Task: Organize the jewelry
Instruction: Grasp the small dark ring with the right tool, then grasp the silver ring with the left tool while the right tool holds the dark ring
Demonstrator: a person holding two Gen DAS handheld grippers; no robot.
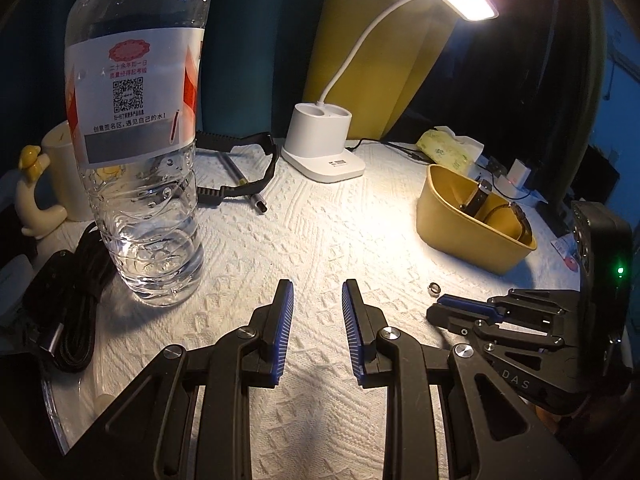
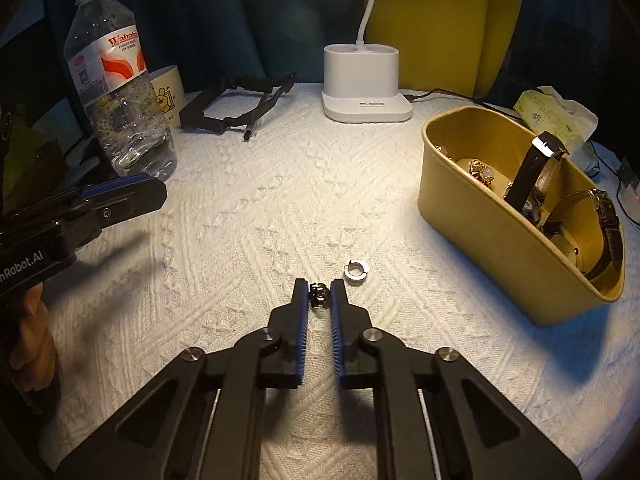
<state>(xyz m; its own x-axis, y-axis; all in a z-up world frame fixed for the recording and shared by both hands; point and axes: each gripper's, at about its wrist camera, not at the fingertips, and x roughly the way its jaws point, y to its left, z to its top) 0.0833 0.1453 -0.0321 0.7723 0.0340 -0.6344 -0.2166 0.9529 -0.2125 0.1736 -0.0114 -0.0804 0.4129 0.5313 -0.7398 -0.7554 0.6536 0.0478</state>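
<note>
My right gripper (image 2: 319,289) is shut on a small dark metal ring (image 2: 319,295), held between its fingertips low over the white cloth. A silver ring (image 2: 355,269) lies on the cloth just ahead and to the right; it also shows in the left wrist view (image 1: 434,289). A yellow tub (image 2: 480,224) at the right holds watches (image 2: 536,176) and beaded jewelry (image 2: 482,171). My left gripper (image 1: 317,292) is open and empty over the cloth. The right gripper also shows in the left wrist view (image 1: 444,306).
A water bottle (image 1: 140,152) stands at the left by black cables (image 1: 76,320) and a mug (image 2: 168,94). A white lamp base (image 2: 366,88) is at the back, with a black clip frame (image 2: 236,100) and a tissue pack (image 2: 556,114).
</note>
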